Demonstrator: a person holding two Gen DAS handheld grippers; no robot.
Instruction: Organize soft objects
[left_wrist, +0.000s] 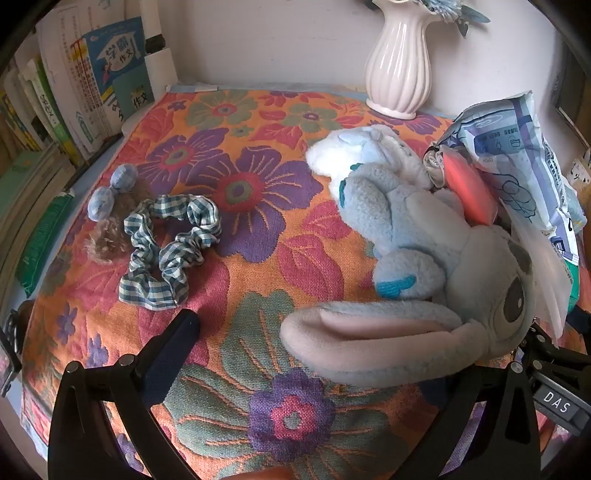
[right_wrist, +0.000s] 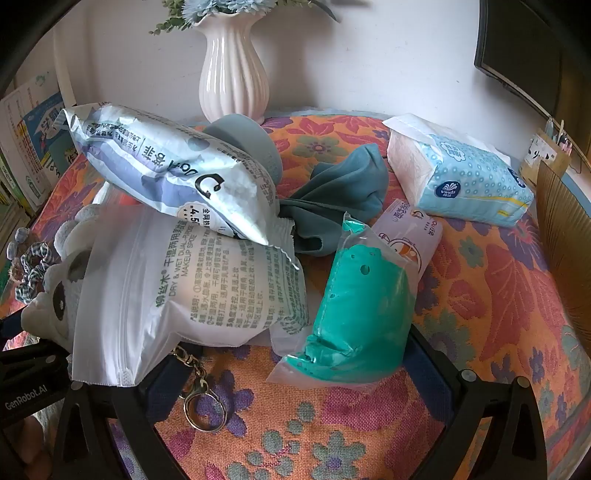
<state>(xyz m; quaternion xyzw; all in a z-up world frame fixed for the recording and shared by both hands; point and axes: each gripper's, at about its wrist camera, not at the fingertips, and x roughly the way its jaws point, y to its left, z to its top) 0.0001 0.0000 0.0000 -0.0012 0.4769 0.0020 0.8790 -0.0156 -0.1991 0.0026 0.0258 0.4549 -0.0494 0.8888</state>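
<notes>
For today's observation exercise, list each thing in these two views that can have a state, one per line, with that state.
Left hand-held gripper: open, empty, plush ear lying between its fingers.
Right hand-held gripper: open, empty.
Plush toy: lying on its side.
Gingham scrunchie: lying flat, loose.
Vase: upright, holding flowers.
Tissue pack: torn open at one end.
Green cloth: crumpled.
Makeup sponge bag: lying flat.

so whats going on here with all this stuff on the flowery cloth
A person with a handheld gripper in each hand is sorting soft things on a floral cloth. The left gripper is open around the ear of a blue plush toy. The right gripper is open at a pile of packets, near the white makeup sponge bag and a teal packet. A checked scrunchie lies apart.
</notes>
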